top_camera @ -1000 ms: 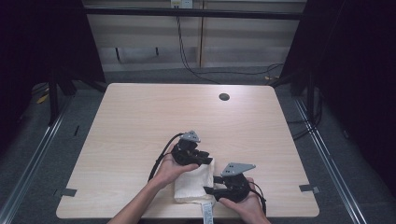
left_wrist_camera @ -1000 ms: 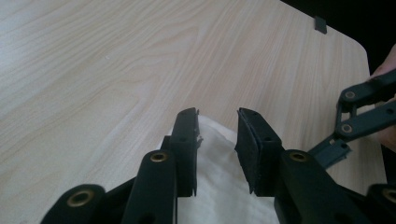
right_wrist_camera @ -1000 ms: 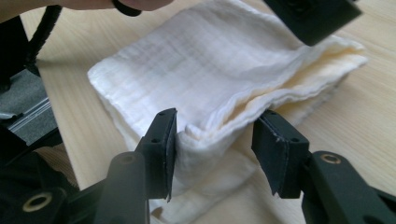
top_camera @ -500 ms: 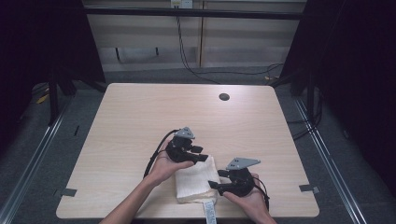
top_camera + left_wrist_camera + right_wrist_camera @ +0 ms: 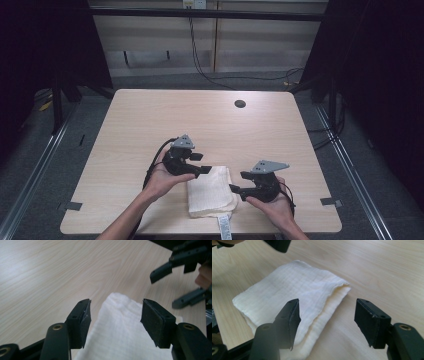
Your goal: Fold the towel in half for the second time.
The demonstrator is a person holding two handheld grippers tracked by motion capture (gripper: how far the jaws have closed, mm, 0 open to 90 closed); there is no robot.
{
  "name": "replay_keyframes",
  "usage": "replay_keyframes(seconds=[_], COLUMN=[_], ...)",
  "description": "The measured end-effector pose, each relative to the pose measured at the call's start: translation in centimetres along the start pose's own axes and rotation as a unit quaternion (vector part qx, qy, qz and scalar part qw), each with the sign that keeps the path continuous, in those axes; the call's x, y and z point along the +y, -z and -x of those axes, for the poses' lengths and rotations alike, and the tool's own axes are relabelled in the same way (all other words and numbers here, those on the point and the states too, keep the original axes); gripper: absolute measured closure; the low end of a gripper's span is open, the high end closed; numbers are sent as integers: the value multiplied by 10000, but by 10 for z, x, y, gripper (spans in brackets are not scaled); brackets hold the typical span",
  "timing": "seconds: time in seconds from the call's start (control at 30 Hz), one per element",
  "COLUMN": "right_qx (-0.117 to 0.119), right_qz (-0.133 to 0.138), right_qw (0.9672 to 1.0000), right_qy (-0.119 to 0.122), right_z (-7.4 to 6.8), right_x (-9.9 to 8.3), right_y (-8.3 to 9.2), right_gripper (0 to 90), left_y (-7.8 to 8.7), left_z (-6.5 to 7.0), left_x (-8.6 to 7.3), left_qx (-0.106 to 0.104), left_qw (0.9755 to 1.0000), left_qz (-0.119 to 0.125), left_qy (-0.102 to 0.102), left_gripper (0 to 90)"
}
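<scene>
Both grippers' jaws just opened wide, empty. Cloth (image 5: 210,192) lies folded between left gripper (image 5: 200,163) and right gripper (image 5: 238,182), long axis toward person; left nearer.

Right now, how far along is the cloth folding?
The white cloth already lies folded in layers on the table. The left gripper and right gripper flank it; their jaws have just been opening, holding nothing. Little looks left, perhaps one more fold.

We counted one folded white cloth (image 5: 210,192) on one wooden table (image 5: 150,120), two black grippers, left (image 5: 200,164) and right (image 5: 239,182), two hands holding them, and one dark round hole (image 5: 240,104) in the tabletop
</scene>
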State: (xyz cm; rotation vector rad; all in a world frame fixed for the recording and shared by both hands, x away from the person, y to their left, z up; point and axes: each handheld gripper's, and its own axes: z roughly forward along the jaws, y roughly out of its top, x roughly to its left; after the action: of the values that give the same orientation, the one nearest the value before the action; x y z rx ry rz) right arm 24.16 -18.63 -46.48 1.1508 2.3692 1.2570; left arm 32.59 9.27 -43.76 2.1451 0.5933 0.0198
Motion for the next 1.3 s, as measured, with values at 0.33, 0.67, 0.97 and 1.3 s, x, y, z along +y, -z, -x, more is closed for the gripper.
replay_keyframes(seconds=[0.33, 0.67, 0.97, 1.3], right_qx=[-231, -378, -559, -723], right_qz=[339, 510, 579, 732], right_qw=[9991, 9979, 9957, 9929], right_qy=[76, -163, -453, -595], right_z=[22, 39, 53, 62], right_x=[22, 11, -14, -41], right_y=[30, 56, 73, 88], right_gripper=[395, 383, 378, 360], left_y=[44, 86, 106, 127], left_z=[-2, -21, -19, -15], left_x=[-20, -59, -91, -130], left_qx=[294, 1001, 1159, 1338], left_qw=[9996, 9929, 9889, 9847], left_qz=[-27, 396, 393, 444], left_qy=[-31, 505, 838, 1021], left_gripper=[312, 330, 356, 330])
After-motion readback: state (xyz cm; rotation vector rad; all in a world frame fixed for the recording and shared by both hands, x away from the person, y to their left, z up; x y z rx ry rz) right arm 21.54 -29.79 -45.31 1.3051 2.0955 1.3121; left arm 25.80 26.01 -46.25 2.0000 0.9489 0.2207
